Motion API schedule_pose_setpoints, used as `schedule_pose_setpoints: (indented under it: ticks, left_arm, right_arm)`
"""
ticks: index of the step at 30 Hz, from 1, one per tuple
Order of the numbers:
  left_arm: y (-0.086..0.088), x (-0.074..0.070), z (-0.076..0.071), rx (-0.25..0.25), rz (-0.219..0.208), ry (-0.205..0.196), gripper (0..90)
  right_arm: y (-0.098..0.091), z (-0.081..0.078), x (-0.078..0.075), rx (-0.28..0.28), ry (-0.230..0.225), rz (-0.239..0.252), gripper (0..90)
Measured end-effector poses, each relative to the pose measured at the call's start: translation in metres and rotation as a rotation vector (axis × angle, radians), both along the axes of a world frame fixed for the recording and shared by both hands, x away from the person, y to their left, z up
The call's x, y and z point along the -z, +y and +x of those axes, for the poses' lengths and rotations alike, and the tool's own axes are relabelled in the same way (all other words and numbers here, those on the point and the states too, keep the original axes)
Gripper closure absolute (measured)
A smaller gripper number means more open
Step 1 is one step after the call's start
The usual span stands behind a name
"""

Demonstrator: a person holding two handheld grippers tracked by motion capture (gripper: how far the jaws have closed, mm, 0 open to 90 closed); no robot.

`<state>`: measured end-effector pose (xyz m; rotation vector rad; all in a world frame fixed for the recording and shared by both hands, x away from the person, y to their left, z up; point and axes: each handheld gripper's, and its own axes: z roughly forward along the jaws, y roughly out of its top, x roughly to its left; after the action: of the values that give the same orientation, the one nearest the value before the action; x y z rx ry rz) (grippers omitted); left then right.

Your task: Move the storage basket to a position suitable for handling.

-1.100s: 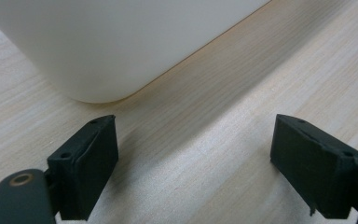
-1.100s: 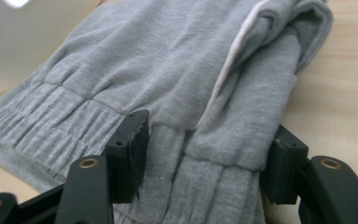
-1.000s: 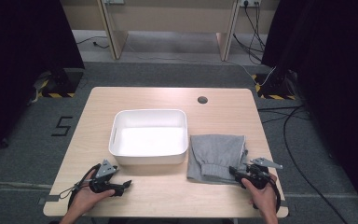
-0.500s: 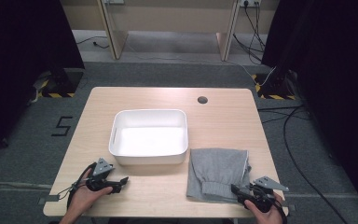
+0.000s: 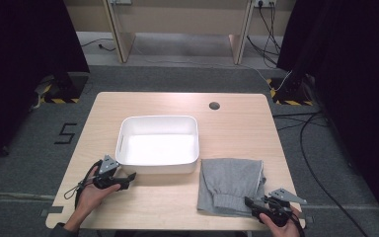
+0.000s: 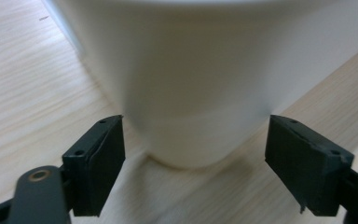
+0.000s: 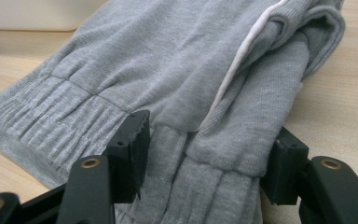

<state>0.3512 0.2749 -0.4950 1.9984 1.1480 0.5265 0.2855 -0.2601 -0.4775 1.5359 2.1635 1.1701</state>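
A light wooden table (image 5: 237, 128) is standing on grey carpet, carrying a white tub (image 5: 158, 145) near its middle and folded grey sweatpants (image 5: 229, 182) by its front right edge. The right gripper (image 5: 249, 201) is clasping the sweatpants' ribbed cuff at the front edge. The left gripper (image 5: 131, 175), jaws apart and just closing slightly with nothing gripped, is facing the tub's front left corner.

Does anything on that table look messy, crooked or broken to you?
Nothing stands out. The white tub sits square and empty on the table, and the folded grey sweatpants lie flat beside it. The right tool has the cuff end between its jaws; the left tool is open near the tub's corner.
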Motion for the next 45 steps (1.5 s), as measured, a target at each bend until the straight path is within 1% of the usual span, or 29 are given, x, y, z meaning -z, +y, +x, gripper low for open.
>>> schedule_pose_setpoints:
  ticks: [2,7,11,13,14,15,18,21,23,24,26,28,30,32,33,34,37,39,41,43,45]
  left_arm:
    - [-0.004,0.000,0.003,0.010,0.038,-0.006,17.9]
    - [-0.013,-0.001,0.012,0.025,0.040,-0.014,20.6]
    - [-0.020,-0.002,0.022,0.042,0.063,-0.021,20.5]
    - [-0.023,-0.003,0.025,0.061,0.061,-0.026,20.5]
    - [-0.026,-0.004,0.028,0.065,0.068,-0.023,20.6]
    - [-0.027,-0.004,0.029,0.065,0.072,-0.022,20.3]
    - [-0.031,-0.005,0.034,0.063,0.077,-0.020,19.5]
    - [-0.032,-0.005,0.033,0.059,0.078,-0.021,20.0]
    - [-0.032,-0.005,0.031,0.055,0.079,-0.023,22.1]
    - [-0.031,-0.005,0.030,0.054,0.076,-0.021,22.9]
    - [-0.031,-0.006,0.027,0.047,0.069,-0.016,23.4]
    - [-0.032,-0.007,0.023,0.048,0.075,-0.015,23.0]
    - [-0.034,-0.007,0.018,0.044,0.067,0.006,22.6]
    - [-0.036,-0.006,0.012,0.047,0.057,0.022,20.9]
    - [-0.038,-0.005,0.007,0.061,0.040,0.037,20.9]
    - [-0.039,-0.005,0.002,0.071,0.037,0.047,21.3]
    - [-0.045,-0.006,-0.011,0.100,0.046,0.053,20.6]
    - [-0.048,-0.006,-0.019,0.117,0.040,0.057,20.6]
    - [-0.054,-0.007,-0.028,0.136,0.034,0.051,20.7]
    - [-0.060,-0.009,-0.034,0.163,0.031,0.047,20.8]
    - [-0.067,-0.010,-0.038,0.189,0.032,0.044,20.9]
  right_arm:
    - [0.000,0.000,0.000,0.002,0.002,0.003,42.5]
    - [-0.001,0.001,0.000,-0.006,-0.002,0.000,42.4]
    - [-0.001,0.001,0.001,-0.007,0.001,0.005,42.4]
    - [-0.001,0.001,0.001,-0.006,0.005,0.011,42.3]
    - [-0.002,0.001,0.001,-0.006,0.001,0.005,42.3]
    - [-0.002,0.001,0.001,-0.009,0.002,0.011,42.3]
    - [-0.001,0.001,0.001,-0.005,0.003,0.007,42.3]
    - [-0.002,0.001,0.001,-0.008,0.000,0.005,42.3]
    - [-0.001,0.001,0.001,-0.006,0.005,0.011,42.3]
    - [-0.001,0.001,0.001,-0.009,-0.002,0.003,42.4]
    - [-0.001,0.000,0.000,-0.009,0.001,0.000,42.8]
    - [0.000,0.000,-0.001,-0.008,0.004,-0.009,43.0]
    - [0.000,-0.001,-0.001,-0.006,0.014,-0.008,43.1]
    - [0.000,-0.001,-0.001,-0.009,0.004,-0.009,43.0]
    - [-0.001,-0.001,-0.001,-0.008,0.006,-0.007,42.9]
    - [-0.001,-0.001,-0.001,-0.005,0.014,0.004,42.5]
    - [-0.001,-0.001,0.000,-0.005,0.013,0.004,42.4]
    - [0.000,-0.001,-0.001,-0.001,0.011,0.001,42.4]
    - [0.002,-0.003,-0.003,0.001,0.016,-0.021,42.4]
    - [0.004,-0.007,-0.004,0.000,0.007,-0.045,42.4]
    - [0.006,-0.011,-0.005,-0.002,0.002,-0.051,42.4]
